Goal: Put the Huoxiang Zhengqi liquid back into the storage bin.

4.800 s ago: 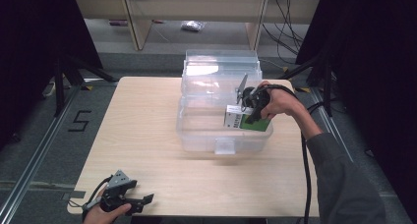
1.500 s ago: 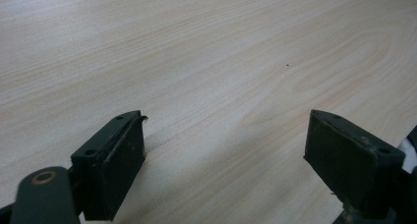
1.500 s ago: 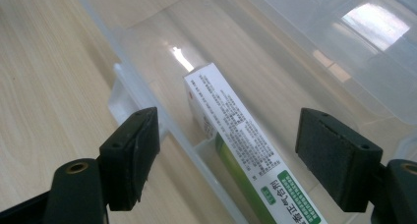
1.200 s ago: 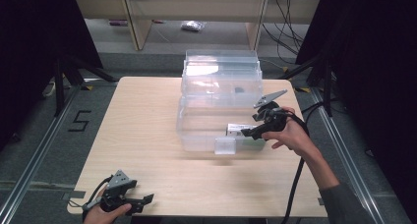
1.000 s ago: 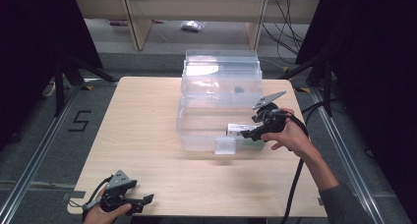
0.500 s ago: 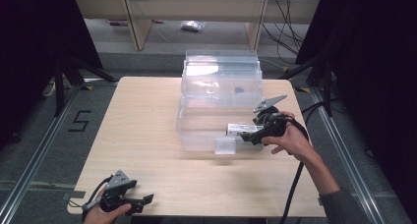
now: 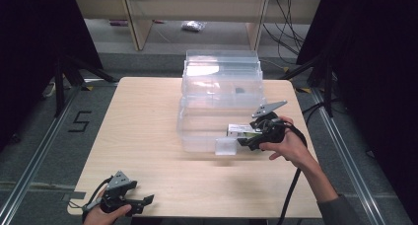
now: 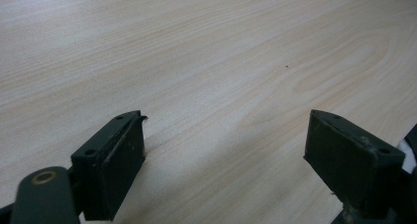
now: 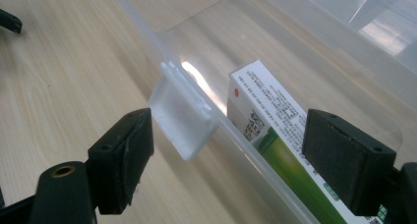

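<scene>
1. Right gripper (image 7: 254, 138) sits at the near right side of the clear plastic bin (image 7: 207, 131). Its jaws stand wide apart, have just been opening, and press on nothing.
2. Seen from the right gripper view, the right gripper (image 9: 226, 160) has the bin's front wall and its clear latch tab (image 9: 182, 113) between the jaws. One pad is outside the wall near the tab.
3. Just inside that wall lies a white and green carton (image 9: 280, 155), flat on the bin's floor. Its printed white end points away from the gripper. The other pad is beside the carton, and I cannot tell whether they touch.
4. From above, the carton (image 7: 240, 131) lies in the near right corner of the bin, right by the gripper's tips.
5. Behind the bin, a second clear container (image 7: 222, 77) stands against it.
6. Far off at the near left corner of the wooden table (image 7: 143, 116), the left gripper (image 7: 143, 200) lies low in the person's hand. In the left gripper view its jaws are spread over bare wood (image 8: 211, 71), holding nothing.
</scene>
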The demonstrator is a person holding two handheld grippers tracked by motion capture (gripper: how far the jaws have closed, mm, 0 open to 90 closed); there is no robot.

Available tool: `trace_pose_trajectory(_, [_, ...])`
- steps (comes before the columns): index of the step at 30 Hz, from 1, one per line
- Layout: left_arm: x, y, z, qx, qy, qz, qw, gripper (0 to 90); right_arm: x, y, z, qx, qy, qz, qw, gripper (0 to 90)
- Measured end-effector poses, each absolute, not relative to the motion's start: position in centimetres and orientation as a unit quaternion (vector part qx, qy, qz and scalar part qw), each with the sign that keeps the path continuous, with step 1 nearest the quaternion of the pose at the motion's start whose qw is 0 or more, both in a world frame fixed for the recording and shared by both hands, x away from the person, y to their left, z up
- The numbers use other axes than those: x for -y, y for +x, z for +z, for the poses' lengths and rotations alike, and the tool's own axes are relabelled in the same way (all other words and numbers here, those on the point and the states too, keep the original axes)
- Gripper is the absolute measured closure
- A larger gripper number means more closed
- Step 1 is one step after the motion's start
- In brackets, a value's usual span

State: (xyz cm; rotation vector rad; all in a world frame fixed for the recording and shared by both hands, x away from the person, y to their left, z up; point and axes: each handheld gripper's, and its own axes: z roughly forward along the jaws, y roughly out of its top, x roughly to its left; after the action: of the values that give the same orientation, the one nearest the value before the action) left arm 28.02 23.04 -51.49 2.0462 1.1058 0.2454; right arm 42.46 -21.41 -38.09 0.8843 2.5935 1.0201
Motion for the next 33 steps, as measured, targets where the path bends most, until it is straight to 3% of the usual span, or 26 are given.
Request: trace_pose_trajectory(33, [-23.0,28.0,-51.5,-0.435,0.803,0.102,0.394,14.8,20.7,39.5,-39.9,-0.878,0.286,0.375,0.083,20.5])
